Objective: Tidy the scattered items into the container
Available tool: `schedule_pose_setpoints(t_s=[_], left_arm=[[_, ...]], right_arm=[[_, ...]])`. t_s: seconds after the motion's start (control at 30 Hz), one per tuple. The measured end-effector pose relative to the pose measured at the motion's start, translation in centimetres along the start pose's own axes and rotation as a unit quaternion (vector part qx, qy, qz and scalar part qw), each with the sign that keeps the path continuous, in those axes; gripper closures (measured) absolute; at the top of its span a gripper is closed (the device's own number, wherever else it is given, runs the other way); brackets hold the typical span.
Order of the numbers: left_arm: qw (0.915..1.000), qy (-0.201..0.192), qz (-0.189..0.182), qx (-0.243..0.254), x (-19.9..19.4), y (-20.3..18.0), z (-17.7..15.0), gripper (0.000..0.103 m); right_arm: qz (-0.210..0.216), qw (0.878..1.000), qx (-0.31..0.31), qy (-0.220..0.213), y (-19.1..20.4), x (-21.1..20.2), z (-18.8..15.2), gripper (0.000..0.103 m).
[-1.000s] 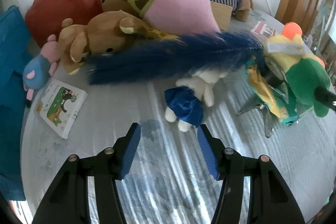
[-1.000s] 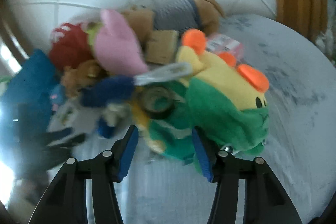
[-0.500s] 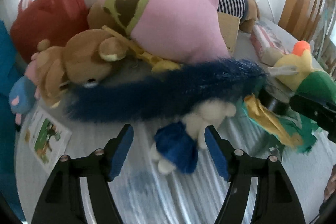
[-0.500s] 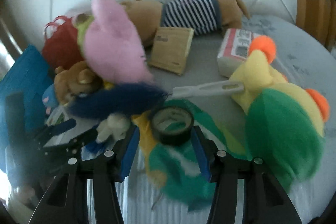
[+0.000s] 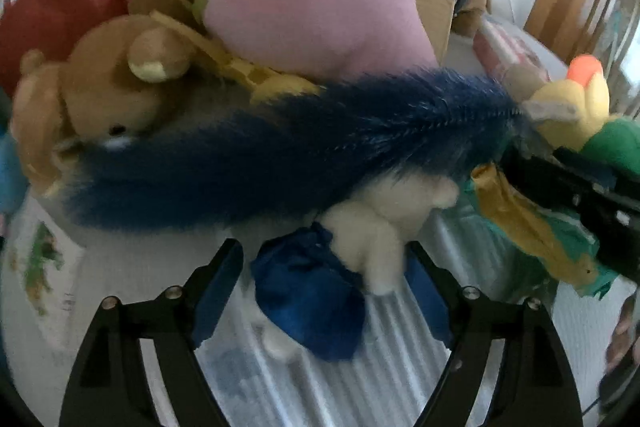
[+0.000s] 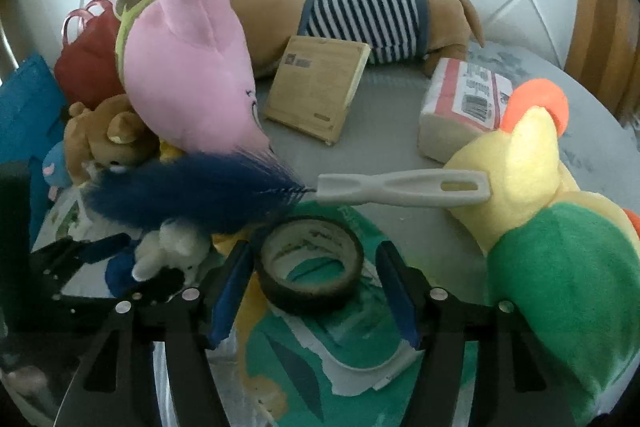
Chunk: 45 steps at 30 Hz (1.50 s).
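Note:
My left gripper (image 5: pixel 324 291) points down at a small white plush in a blue garment (image 5: pixel 316 299). The plush lies between the opening jaws, and the left pad stands clear of it. A blue feather duster (image 5: pixel 280 159) lies across just beyond it. My right gripper (image 6: pixel 314 287) straddles a dark roll of tape (image 6: pixel 310 263) that rests on a green and yellow wrapper (image 6: pixel 320 347). Its jaws are opening, with a gap on each side of the roll. The duster's white handle (image 6: pixel 400 185) lies just past the tape.
A pink plush (image 6: pixel 188 67), a brown bear (image 6: pixel 108 139), a striped dog plush (image 6: pixel 360 11), a cardboard box (image 6: pixel 316 87), a tissue pack (image 6: pixel 464 107) and a yellow-green plush (image 6: pixel 560 235) crowd the round table (image 6: pixel 400 131). A red bag (image 6: pixel 86 67) and blue fabric (image 6: pixel 24 107) sit at the left.
Both grippers moved forward and lower. The left jaws widened and now flank the small white plush. The right gripper left the green plush, came over the tape roll and widened.

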State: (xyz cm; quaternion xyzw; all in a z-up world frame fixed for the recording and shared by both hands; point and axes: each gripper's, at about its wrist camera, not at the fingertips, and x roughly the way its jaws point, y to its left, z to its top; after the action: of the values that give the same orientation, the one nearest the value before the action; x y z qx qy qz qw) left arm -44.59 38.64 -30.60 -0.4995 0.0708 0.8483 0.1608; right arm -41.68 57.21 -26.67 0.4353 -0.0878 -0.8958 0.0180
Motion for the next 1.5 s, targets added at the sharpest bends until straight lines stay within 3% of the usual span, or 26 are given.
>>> schedule_pose_setpoints(t_s=[0.13, 0.5, 0.53, 0.63, 0.8, 0.87, 0.93, 1.07, 1.1, 1.13, 1.17, 1.23, 1.33, 1.43, 1.47, 1.5], left_arm=[[0.9999, -0.007, -0.001, 0.010, -0.4, -0.5, -0.1, 0.032], [0.9998, 0.014, 0.011, 0.007, 1.0, -0.5, -0.2, 0.029], [0.9998, 0.012, 0.012, 0.006, 1.0, -0.5, -0.3, 0.032], [0.9999, 0.007, 0.011, 0.000, 0.5, -0.5, -0.5, 0.056], [0.9999, -0.003, 0.010, -0.011, -1.4, -0.2, -1.1, 0.067], [0.9998, -0.008, 0.011, -0.014, -2.3, 0.0, -1.4, 0.077], [0.9997, -0.009, 0.008, -0.019, -3.2, 0.4, -2.1, 0.077], [0.9998, -0.002, 0.011, -0.019, -4.1, 0.8, -3.3, 0.076], [0.9997, -0.002, 0.011, -0.019, -4.3, 0.9, -3.3, 0.075], [0.9998, -0.004, 0.008, -0.017, -4.5, 0.9, -3.3, 0.065], [0.9999, -0.005, 0.007, -0.013, -4.8, 1.0, -3.2, 0.048], [0.9998, -0.014, 0.015, -0.003, -5.1, 0.9, -2.9, 0.029], [0.9998, -0.014, 0.016, 0.004, -4.2, 1.0, -2.1, 0.028], [0.9997, 0.013, 0.015, 0.014, -1.7, 0.9, -1.8, 0.028], [0.9997, 0.018, 0.015, 0.011, -1.2, 0.9, -2.0, 0.028], [0.9997, 0.017, 0.015, 0.002, -0.9, 1.1, -2.1, 0.028]], right_arm=[[0.015, 1.000, 0.008, 0.006, -0.4, 0.5, -0.1, 0.028], [0.028, 0.999, 0.024, 0.002, -0.6, 1.5, -0.1, 0.031], [0.028, 0.999, 0.022, 0.002, -0.6, 1.5, -0.2, 0.031], [0.022, 1.000, 0.009, 0.001, -0.3, 1.4, -0.4, 0.039], [0.044, 0.999, 0.000, -0.001, 0.2, 0.2, -0.9, 0.050], [0.050, 0.999, -0.006, 0.003, 0.6, -0.2, -1.3, 0.054], [0.058, 0.998, -0.011, 0.005, 1.0, -0.8, -1.8, 0.062], [0.056, 0.998, -0.033, 0.005, 1.8, -1.9, -3.0, 0.062], [0.047, 0.998, -0.032, 0.000, 1.7, -2.1, -3.1, 0.056], [0.044, 0.999, -0.027, -0.001, 1.5, -2.2, -3.0, 0.043], [0.040, 0.999, -0.022, -0.003, 1.4, -2.3, -2.9, 0.037], [0.040, 0.999, -0.013, -0.004, 1.1, -2.1, -2.5, 0.022], [0.030, 0.999, -0.019, -0.003, 1.4, -1.1, -1.8, 0.017], [0.030, 0.999, -0.025, 0.002, 1.5, 0.2, -1.2, 0.017], [0.030, 0.999, -0.029, 0.003, 1.7, 0.7, -1.1, 0.017], [0.031, 0.999, -0.033, 0.004, 1.8, 1.1, -0.9, 0.024]])
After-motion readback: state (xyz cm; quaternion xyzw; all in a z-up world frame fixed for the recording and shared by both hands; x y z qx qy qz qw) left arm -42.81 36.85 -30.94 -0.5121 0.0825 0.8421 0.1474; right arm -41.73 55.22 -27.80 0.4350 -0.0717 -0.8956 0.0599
